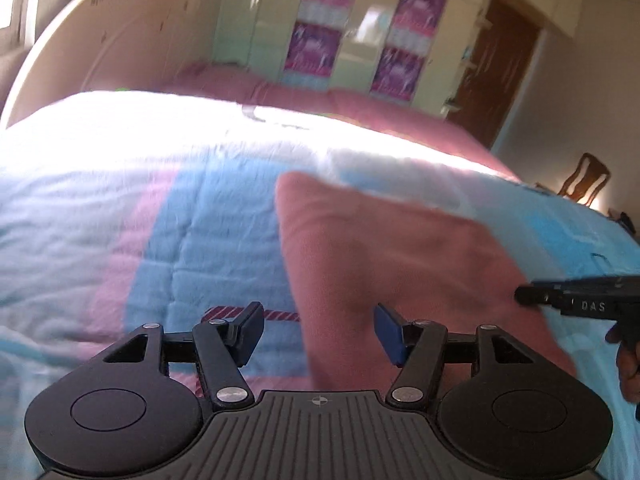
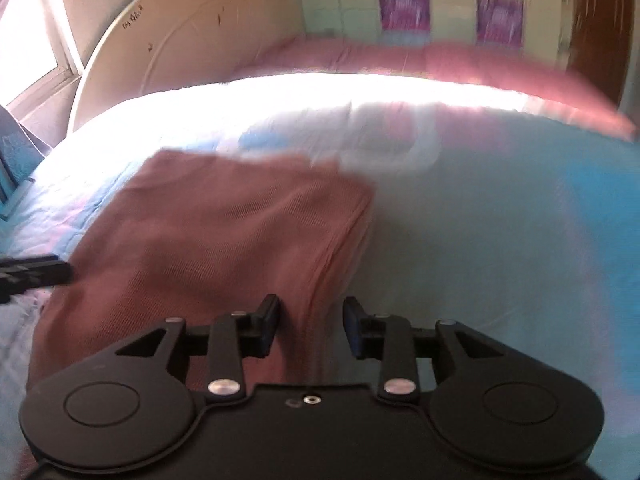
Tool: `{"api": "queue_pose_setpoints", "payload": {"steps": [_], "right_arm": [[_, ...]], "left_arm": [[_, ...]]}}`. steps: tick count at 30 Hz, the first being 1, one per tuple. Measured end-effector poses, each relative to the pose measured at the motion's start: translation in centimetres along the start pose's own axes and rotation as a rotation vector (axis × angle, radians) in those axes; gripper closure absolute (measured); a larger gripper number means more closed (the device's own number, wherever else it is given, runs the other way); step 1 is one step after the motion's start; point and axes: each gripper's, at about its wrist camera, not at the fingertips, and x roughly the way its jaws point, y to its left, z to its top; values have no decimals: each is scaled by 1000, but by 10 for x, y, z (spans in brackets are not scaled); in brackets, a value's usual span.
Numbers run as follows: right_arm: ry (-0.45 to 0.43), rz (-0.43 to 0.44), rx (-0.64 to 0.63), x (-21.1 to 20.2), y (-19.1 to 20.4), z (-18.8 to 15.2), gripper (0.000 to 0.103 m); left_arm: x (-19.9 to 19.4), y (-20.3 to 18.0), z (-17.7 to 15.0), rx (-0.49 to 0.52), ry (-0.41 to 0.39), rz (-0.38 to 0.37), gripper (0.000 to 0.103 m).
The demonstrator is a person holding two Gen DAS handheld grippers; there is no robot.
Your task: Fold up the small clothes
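A folded dusty-pink garment (image 1: 384, 248) lies flat on the bed's quilt; it also shows in the right wrist view (image 2: 224, 232). My left gripper (image 1: 320, 332) is open and empty, its jaws straddling the garment's near left edge. My right gripper (image 2: 312, 330) is open and empty over the garment's near right edge. The right gripper's fingers (image 1: 568, 294) show at the right of the left wrist view. The left gripper's fingers (image 2: 36, 274) show at the left of the right wrist view. Both views are motion-blurred.
The quilt (image 1: 120, 208) is pale blue, pink and white, sunlit at the far side. A pink blanket (image 1: 360, 108) lies beyond it. A curved headboard (image 2: 168, 40), wardrobe with purple posters (image 1: 320, 20), brown door (image 1: 500, 60) and wooden chair (image 1: 588, 180) stand around.
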Motion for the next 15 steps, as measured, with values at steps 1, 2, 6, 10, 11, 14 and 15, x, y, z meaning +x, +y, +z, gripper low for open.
{"api": "queue_pose_setpoints", "payload": {"steps": [1, 2, 6, 10, 11, 14, 15], "right_arm": [[-32, -25, -34, -12, 5, -1, 70], [-61, -31, -67, -24, 10, -4, 72], [-69, 35, -138, -44, 24, -21, 83], [19, -2, -174, -25, 26, -40, 85], [41, -44, -181, -19, 24, -44, 85], [44, -93, -197, -13, 19, -51, 80], [47, -96, -204, -13, 21, -51, 80]], "left_arm": [[-9, -4, -3, 16, -20, -1, 46], [-16, -9, -4, 29, -40, -1, 52], [-25, -27, -21, 63, -33, -67, 61], [-8, -34, -40, 71, 22, -42, 61], [-7, -34, -41, 64, 22, -40, 61], [-6, -34, -40, 58, 23, -35, 60], [-7, -36, -40, 68, 23, -31, 60]]}}
